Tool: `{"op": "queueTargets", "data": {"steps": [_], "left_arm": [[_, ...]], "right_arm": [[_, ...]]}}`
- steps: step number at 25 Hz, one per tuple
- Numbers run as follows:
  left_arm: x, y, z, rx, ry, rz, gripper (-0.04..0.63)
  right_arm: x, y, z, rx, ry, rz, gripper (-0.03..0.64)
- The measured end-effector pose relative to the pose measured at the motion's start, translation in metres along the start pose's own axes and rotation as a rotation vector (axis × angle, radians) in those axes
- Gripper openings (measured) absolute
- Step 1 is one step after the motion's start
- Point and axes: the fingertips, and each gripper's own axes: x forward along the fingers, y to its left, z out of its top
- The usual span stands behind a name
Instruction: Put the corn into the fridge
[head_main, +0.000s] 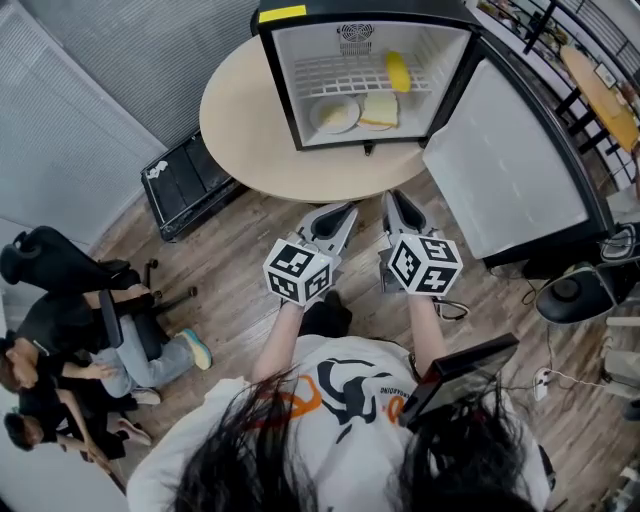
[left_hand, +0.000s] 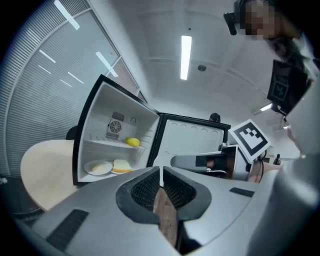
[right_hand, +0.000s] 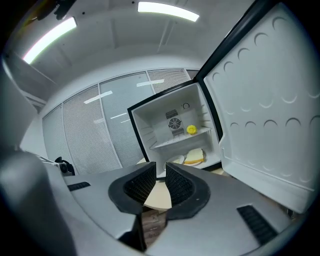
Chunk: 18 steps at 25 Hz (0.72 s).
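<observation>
The corn (head_main: 398, 71) lies on the shelf (head_main: 335, 76) inside the fridge (head_main: 283, 95), so that part looks done. The left gripper (head_main: 345, 212) and right gripper (head_main: 393, 200) hang in front of the fridge, well clear, each with its fingers closed on nothing. If the door (head_main: 510, 170), wide open at the fridge's right, is next, I'd swing it gently by its outer edge.

Open fridge (right_hand: 150, 127) ahead
Corn (right_hand: 191, 130) lies on its upper shelf; the right gripper (right_hand: 160, 165) has its jaws closed, empty.
</observation>
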Motion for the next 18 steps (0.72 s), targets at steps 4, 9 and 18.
{"op": "queueTargets", "data": {"steps": [4, 9, 18], "left_arm": [[-0.012, -0.022, -0.01, 0.002, -0.003, 0.047, 0.02], [-0.021, -0.056, -0.025, 0.005, 0.003, 0.077, 0.02], [-0.041, -0.107, -0.046, -0.003, 0.001, 0.115, 0.02]], "right_arm": [[-0.019, 0.006, -0.013, -0.003, 0.024, 0.065, 0.069], [-0.05, 0.004, -0.028, 0.007, 0.047, 0.117, 0.066], [-0.102, 0.003, -0.051, 0.025, 0.086, 0.174, 0.063]]}}
